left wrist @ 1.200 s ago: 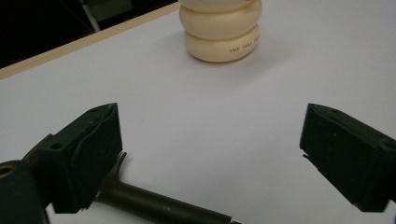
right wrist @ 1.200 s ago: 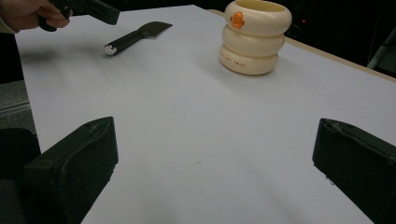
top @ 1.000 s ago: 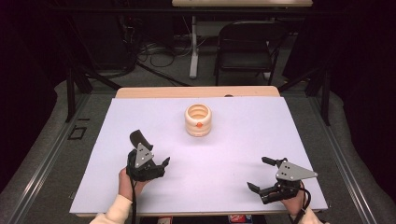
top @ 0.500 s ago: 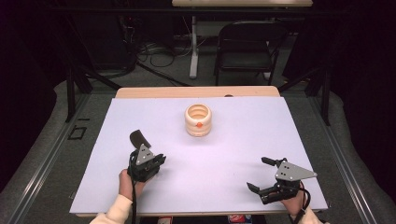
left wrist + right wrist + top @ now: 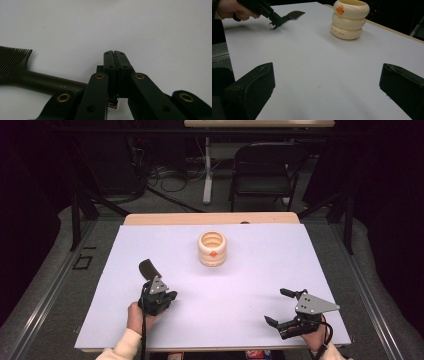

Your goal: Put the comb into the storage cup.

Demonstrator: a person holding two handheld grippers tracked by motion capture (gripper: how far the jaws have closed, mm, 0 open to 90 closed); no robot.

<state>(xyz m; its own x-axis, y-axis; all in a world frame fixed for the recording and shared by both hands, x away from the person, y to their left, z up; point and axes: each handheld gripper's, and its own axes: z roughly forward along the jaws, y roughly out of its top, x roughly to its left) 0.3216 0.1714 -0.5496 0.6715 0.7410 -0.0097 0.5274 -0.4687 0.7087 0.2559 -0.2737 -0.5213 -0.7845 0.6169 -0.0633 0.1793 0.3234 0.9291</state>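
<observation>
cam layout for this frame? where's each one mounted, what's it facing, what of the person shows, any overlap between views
High view: above the person's side, facing forward and down on the table; both hands, left gripper and right gripper enter from below.
Left gripper view: rides the left gripper, facing the tabletop; its shut jaws, with a comb beside them.
Right gripper view: rides the right gripper, low across the table; its open jaws, the left hand farther off.
Shared: high and right gripper views both show the cream ringed cup.

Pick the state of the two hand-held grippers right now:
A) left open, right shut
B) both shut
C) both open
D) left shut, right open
D: in the left gripper view the left hand-held gripper has its jaws pressed together beside the dark comb, while the right hand-held gripper has its jaws spread wide over the bare white tabletop.
</observation>
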